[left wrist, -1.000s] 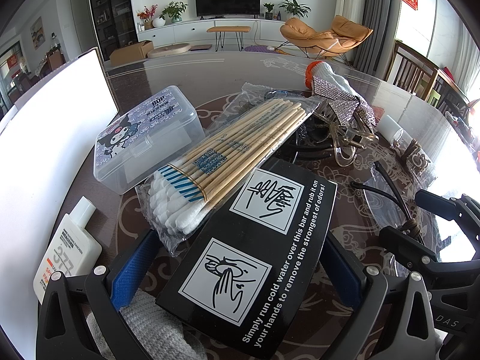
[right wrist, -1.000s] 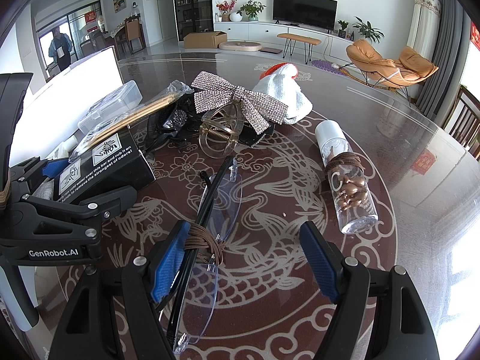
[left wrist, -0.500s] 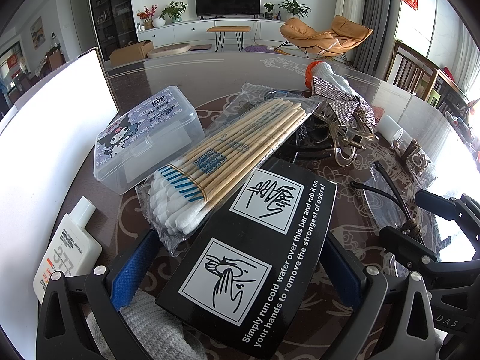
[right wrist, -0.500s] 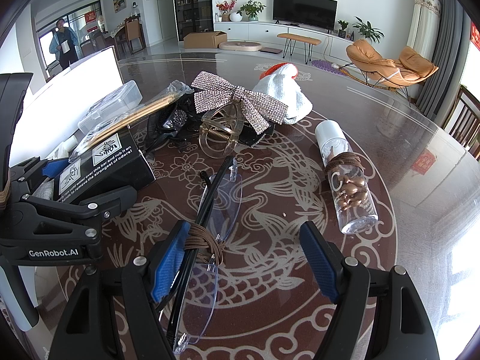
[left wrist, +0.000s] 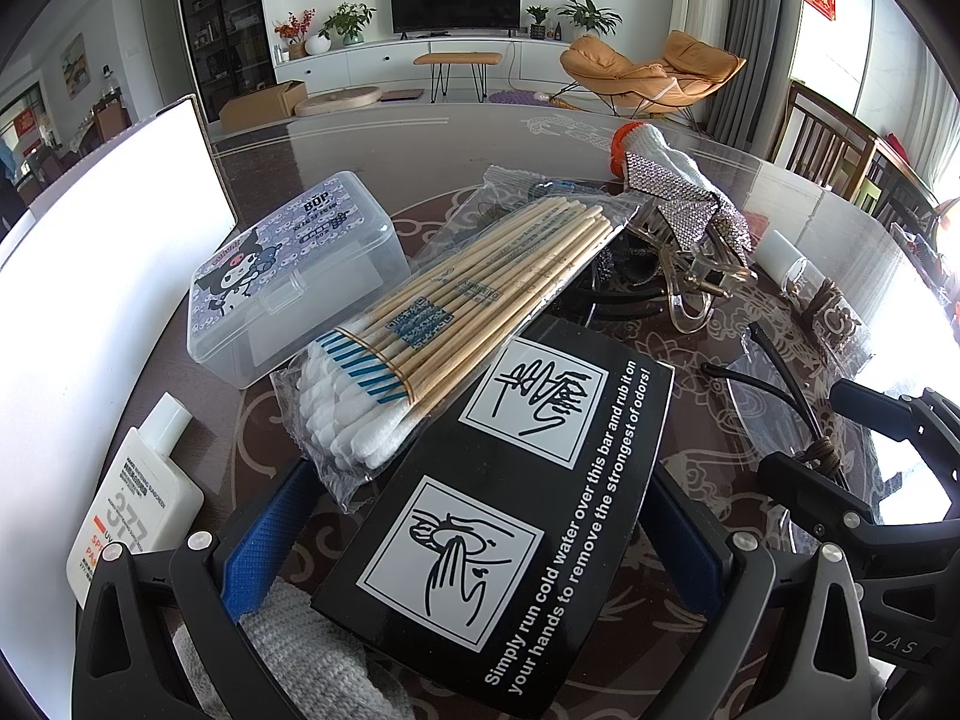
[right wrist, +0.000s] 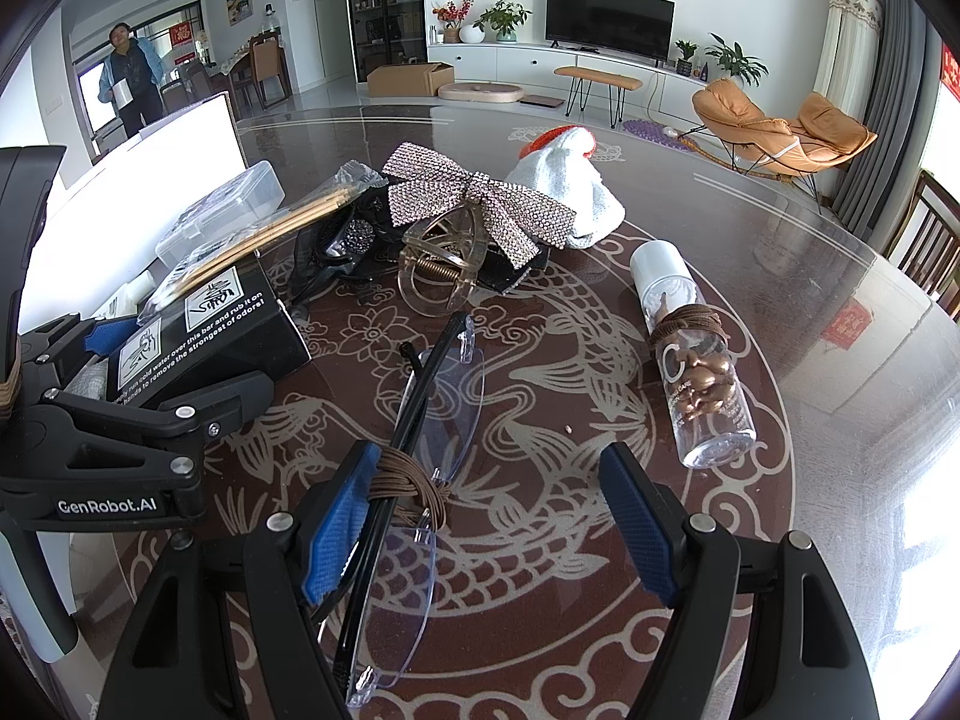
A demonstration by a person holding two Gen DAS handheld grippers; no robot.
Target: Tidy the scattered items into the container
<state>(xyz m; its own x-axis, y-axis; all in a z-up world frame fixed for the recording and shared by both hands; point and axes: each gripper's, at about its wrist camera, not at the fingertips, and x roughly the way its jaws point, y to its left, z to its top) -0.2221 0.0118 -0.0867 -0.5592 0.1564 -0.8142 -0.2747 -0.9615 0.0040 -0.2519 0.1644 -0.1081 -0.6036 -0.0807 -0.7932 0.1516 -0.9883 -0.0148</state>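
My left gripper is open, its blue pads either side of a black box with white hand-washing pictures. A bag of cotton swabs lies on the box's far end. My right gripper is open over the table; glasses with a brown hair tie lie against its left pad. A clear bottle lies to the right. The white container wall stands at the left.
A clear lidded cartoon box, a white sunscreen tube and grey knit fabric lie near the left gripper. A rhinestone bow claw clip and a white glove lie further back. Chairs stand at the right.
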